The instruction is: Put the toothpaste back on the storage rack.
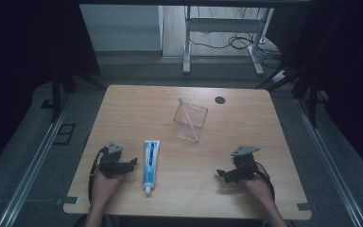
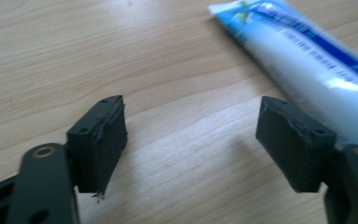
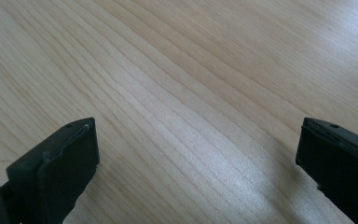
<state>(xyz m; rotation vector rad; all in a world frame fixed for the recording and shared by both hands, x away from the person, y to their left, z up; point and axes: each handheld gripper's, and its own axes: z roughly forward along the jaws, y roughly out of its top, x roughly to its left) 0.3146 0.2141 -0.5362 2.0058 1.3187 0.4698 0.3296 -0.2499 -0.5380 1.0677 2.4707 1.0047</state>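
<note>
L tongs: my left gripper rests low on the table at approx 7 o'clock, jaws wide apart, nothing between them, pointed twd 3 o'clock at the tube.
Tube: toothpaste tube lies flat just beside the L tongs at about 6 o'clock, cap twd me, crimped end away. In the left gripper view the tube runs past the right-hand jaw, prob. not touching; blur makes it hard to call.
Why L sits so: jaws look pre-opened wider than the tube and aimed across its width, so I'd judge a sideways pinch on the body is the plan.
R tongs: right gripper at approx 5 o'clock, jaws also spread, bare wood between them in its own view, well apart from the tube.
Why R waits: parked w/ jaws open, likely spare until there's something to steady.
Cup: clear square holder near centre, twd 12 o'clock, upright, w/ a pink toothbrush leaning inside, head up.
Guess at goal: tube goes into the holder beside the brush; not yet picked up.
Risk: soft tube may sag or slip if pinched near one end.
</note>
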